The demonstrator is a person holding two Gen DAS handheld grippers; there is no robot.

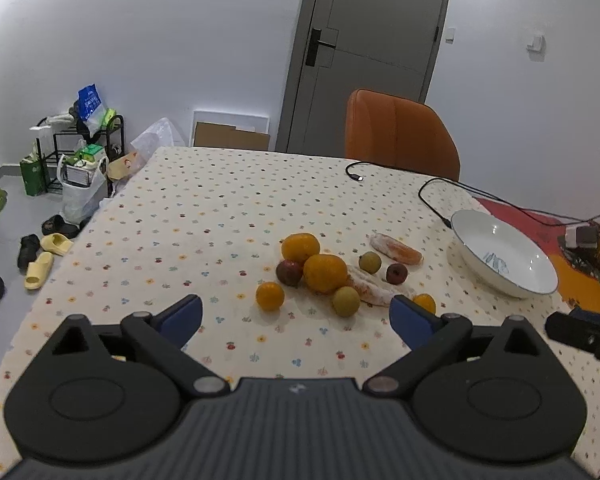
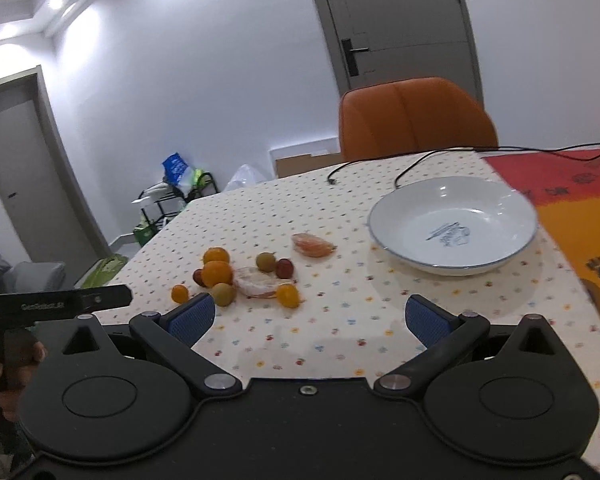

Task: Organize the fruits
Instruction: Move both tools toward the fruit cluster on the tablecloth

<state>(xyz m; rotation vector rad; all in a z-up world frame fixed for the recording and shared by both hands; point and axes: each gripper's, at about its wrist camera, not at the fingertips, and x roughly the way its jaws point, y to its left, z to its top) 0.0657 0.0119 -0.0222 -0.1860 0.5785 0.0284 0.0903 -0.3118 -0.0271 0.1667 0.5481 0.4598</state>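
Blue-padded left gripper (image 1: 296,314): held low over the tablecloth (image 1: 204,216), tilted downward; jaws spread wide, nothing between the pads.
Left gripper aim: the fruit cluster is seen at 12 o'clock, just beyond the fingertips (image 1: 414,314).
Right gripper (image 2: 310,318): likewise pitched down above the cloth, jaws spread wide and nothing pinched.
Person's hand (image 2: 8,364): seen at 9 o'clock in the right wrist view, wrapped round the handle of the left gripper.
Fruit cluster: two large oranges (image 1: 325,278) are piled together, with a dark red fruit (image 1: 289,273) touching them at 9 o'clock and a small orange (image 1: 270,296) at 7 o'clock.
Green fruits: one (image 1: 346,301) lies at 5 o'clock of the big orange, another (image 1: 370,262) at 2 o'clock.
Wrapped pieces: one (image 1: 374,290) lies against the pile, another (image 1: 396,249) apart, toward the bowl.
White bowl (image 1: 540,280): set at 3 o'clock of the fruit, well apart, no fruit inside.
Orange chair (image 1: 400,132): stands at 12 o'clock behind the table.
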